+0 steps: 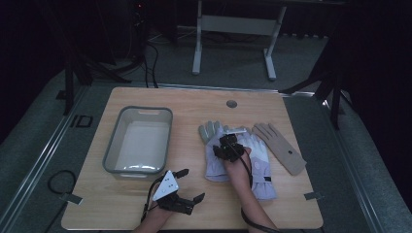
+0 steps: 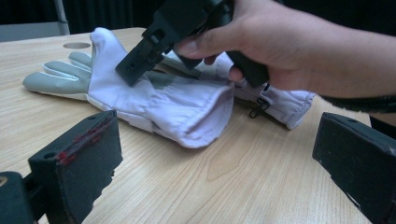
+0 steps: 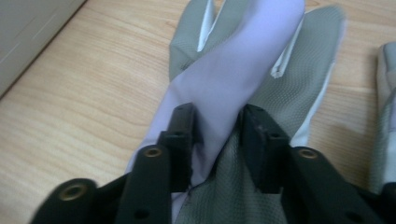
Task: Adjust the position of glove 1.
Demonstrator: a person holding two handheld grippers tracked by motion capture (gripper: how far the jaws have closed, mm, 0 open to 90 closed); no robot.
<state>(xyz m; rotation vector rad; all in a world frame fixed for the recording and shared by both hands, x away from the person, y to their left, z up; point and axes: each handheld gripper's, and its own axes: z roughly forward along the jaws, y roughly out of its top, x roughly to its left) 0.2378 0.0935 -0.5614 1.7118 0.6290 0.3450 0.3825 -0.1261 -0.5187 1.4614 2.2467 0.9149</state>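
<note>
While right gripper (image 3: 217, 140) pinches one of three gloves (image 3: 243, 74); left gripper (image 1: 190, 185) wide, one bin (image 1: 112, 145)

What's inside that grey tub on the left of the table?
The grey tub looks empty: its pale floor shows bare in the high view. The near wall hides a thin strip of floor just behind it. The lilac gloves and the tan glove lie outside, on the table.

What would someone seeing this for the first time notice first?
Probably the right gripper, its jaws closed on a fold of the white and grey glove at the middle of the wooden table. Then the left gripper, open near the front edge, and the empty grey bin on the left.
</note>
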